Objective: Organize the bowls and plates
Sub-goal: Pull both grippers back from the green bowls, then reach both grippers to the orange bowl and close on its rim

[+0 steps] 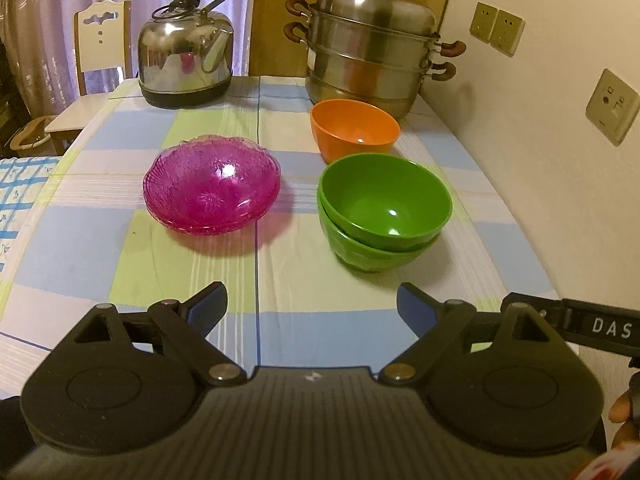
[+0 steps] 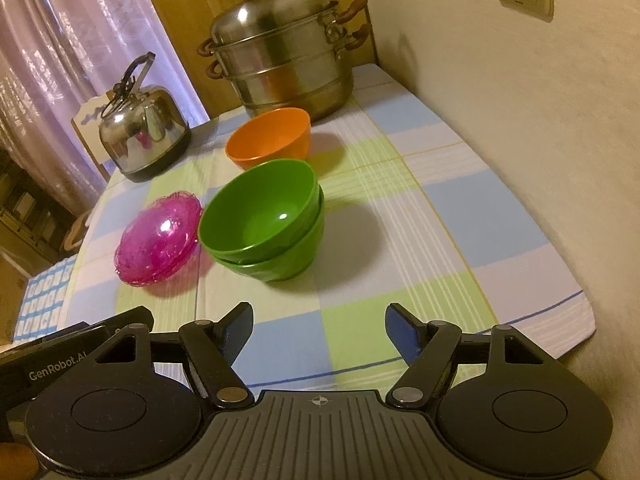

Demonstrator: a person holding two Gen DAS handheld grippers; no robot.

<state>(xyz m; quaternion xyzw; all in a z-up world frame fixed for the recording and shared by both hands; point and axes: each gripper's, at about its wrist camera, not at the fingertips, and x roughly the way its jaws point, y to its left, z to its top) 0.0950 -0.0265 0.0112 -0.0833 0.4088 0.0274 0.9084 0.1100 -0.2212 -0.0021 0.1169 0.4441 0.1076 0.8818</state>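
While both grippers hover over the checked tabletop, nothing is held: left gripper jaws wide, right gripper jaws spread, empty. Two green bowls are nested mid-table; orange bowl just behind; pink glass plates, apparently stacked, sit beside them.

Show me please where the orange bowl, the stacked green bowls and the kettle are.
orange bowl (image 1: 354,130): left wrist view, inner wall.
stacked green bowls (image 1: 384,204): left wrist view, inside of the upper bowl.
kettle (image 2: 140,136): right wrist view, steel body.
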